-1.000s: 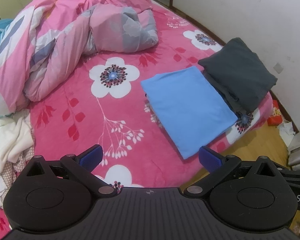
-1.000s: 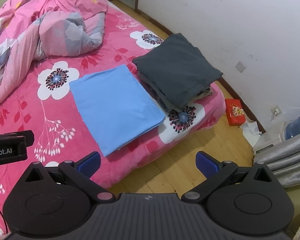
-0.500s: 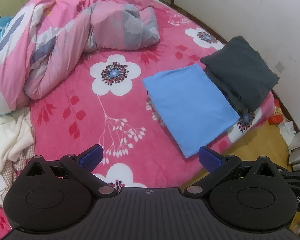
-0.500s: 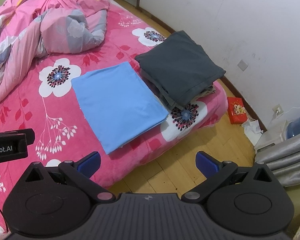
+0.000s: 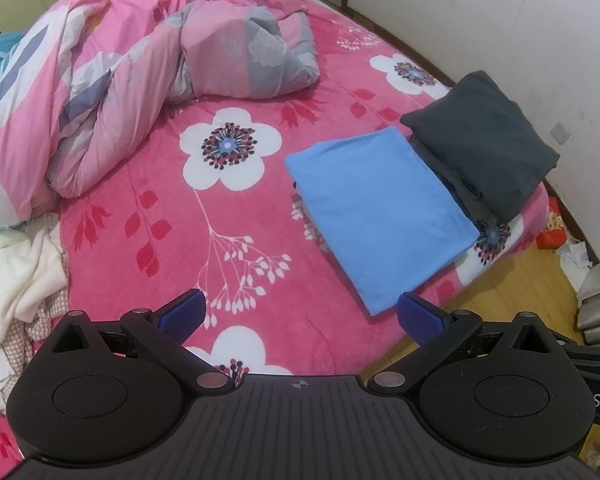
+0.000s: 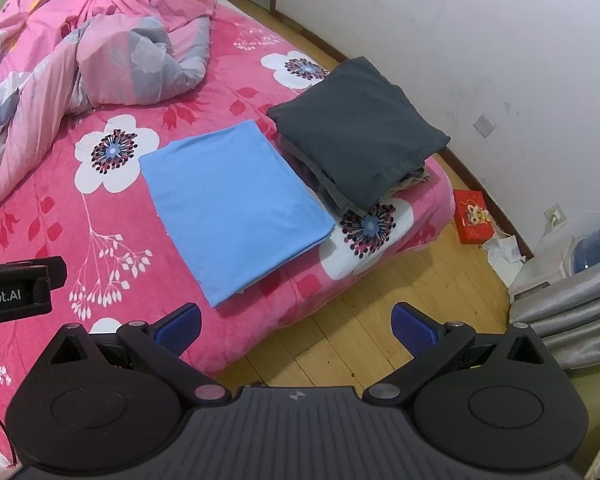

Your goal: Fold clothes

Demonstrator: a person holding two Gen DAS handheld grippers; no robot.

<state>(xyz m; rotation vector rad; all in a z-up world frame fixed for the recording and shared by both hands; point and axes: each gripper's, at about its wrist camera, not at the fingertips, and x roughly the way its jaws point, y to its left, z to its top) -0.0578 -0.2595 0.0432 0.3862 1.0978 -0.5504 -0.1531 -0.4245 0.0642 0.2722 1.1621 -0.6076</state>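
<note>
A folded light blue garment (image 5: pixel 376 216) lies flat on the pink floral bed (image 5: pixel 228 240), near its front right corner; it also shows in the right wrist view (image 6: pixel 228 204). A stack of folded dark grey clothes (image 5: pixel 484 148) sits right beside it, toward the wall, also in the right wrist view (image 6: pixel 356 132). My left gripper (image 5: pixel 300 314) is open and empty, held above the bed's front edge, short of the blue garment. My right gripper (image 6: pixel 296 322) is open and empty, above the bed edge and wooden floor.
A crumpled pink and grey quilt (image 5: pixel 140 80) fills the bed's back left. A heap of white and patterned unfolded clothes (image 5: pixel 16 280) lies at the left edge. A red box (image 6: pixel 472 216) and paper scraps lie on the floor by the white wall (image 6: pixel 460 40).
Both grippers have drawn slightly back and up from the bed, so the folded clothes sit a little farther off. The jaws stay open. The clothes have not moved.
</note>
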